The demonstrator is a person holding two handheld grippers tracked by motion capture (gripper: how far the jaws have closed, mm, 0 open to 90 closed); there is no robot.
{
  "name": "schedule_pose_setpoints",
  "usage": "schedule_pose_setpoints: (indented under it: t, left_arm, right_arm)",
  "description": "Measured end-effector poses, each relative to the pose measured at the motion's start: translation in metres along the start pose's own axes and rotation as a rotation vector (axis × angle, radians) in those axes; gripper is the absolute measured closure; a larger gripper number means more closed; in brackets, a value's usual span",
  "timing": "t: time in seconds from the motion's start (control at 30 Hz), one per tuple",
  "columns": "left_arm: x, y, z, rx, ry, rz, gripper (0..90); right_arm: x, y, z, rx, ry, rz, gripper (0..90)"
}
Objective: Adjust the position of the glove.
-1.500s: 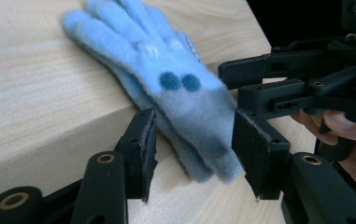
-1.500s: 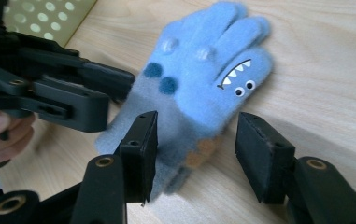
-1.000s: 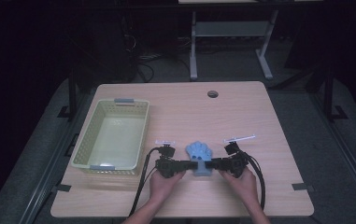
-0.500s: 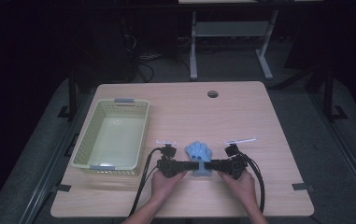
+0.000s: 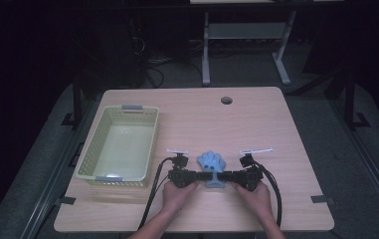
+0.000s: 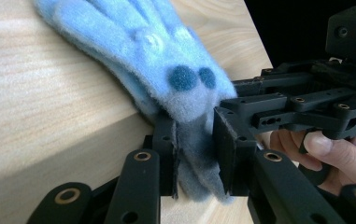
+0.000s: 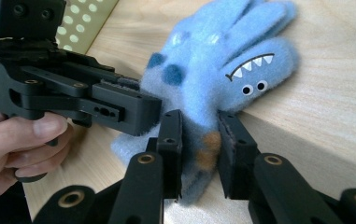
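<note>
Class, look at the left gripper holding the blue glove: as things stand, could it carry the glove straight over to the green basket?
Probably not yet. The left gripper has just been closing on the blue glove's cuff, and the right gripper pinches the same cuff from the other side. The table between glove and green basket lies free.
</note>
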State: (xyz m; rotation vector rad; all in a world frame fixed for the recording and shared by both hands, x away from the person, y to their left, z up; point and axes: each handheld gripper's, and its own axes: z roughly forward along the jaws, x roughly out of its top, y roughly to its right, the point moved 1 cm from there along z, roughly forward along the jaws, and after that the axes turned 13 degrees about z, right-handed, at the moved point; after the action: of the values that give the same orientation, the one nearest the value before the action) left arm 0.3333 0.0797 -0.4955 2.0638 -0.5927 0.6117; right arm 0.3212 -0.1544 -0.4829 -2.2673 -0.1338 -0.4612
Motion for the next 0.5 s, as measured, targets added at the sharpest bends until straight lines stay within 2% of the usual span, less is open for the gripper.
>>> schedule_pose_setpoints:
  t: [0.07, 0.1, 0.17, 0.5]
  left_arm:
    - [0.0001, -0.0019, -0.0004, -0.015, -0.001, -0.006, 71.9]
    - [0.0006, -0.0035, -0.0012, -0.029, -0.001, -0.013, 71.9]
    - [0.001, -0.0032, -0.0014, -0.028, -0.002, -0.011, 72.2]
    - [0.0065, -0.0016, -0.0009, -0.019, -0.009, 0.012, 73.3]
  right_arm:
    - [0.0005, -0.0001, -0.0007, 0.005, 0.001, -0.015, 74.9]
    - [0.0015, 0.0014, -0.0016, 0.024, -0.006, -0.005, 75.9]
    - [0.0028, 0.0037, -0.0022, 0.044, -0.009, 0.009, 76.7]
    - [0.0049, -0.0003, -0.0052, 0.035, 0.003, -0.006, 79.2]
